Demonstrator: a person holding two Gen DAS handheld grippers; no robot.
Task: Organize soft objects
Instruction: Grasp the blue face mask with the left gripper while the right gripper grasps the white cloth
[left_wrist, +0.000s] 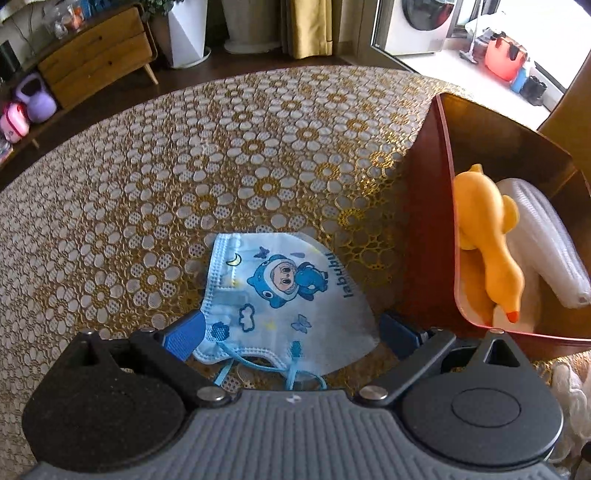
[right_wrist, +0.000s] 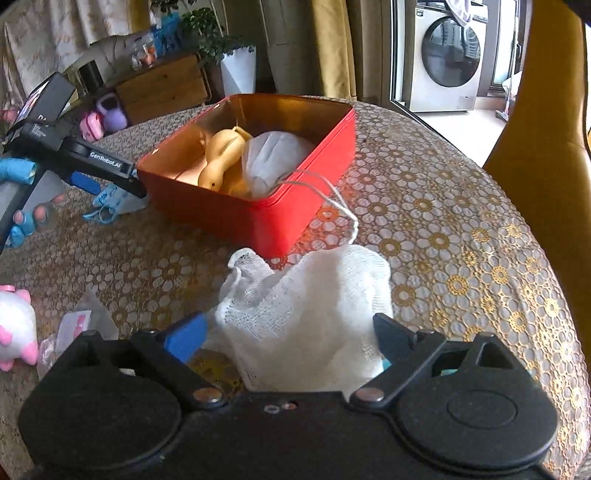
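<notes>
A blue cartoon face mask (left_wrist: 273, 295) lies on the table between the wide-apart fingers of my open left gripper (left_wrist: 291, 328); it also shows in the right wrist view (right_wrist: 110, 203). A red tin box (right_wrist: 266, 218) holds a yellow rubber duck (right_wrist: 221, 162) and a white mesh bag (right_wrist: 273, 158); the box (left_wrist: 428, 229), duck (left_wrist: 487, 240) and bag (left_wrist: 546, 240) also show in the left wrist view. A white mesh pouf (right_wrist: 306, 321) with a string lies between the open fingers of my right gripper (right_wrist: 291, 332). The left gripper (right_wrist: 107, 181) shows beside the box.
The round table has a gold floral lace cloth (left_wrist: 221, 166). A pink-and-white plush toy (right_wrist: 14, 328) and a small clear packet (right_wrist: 77, 321) lie at the left. A yellow chair (right_wrist: 543, 110) stands at the right. A wooden cabinet (left_wrist: 96, 55) is beyond the table.
</notes>
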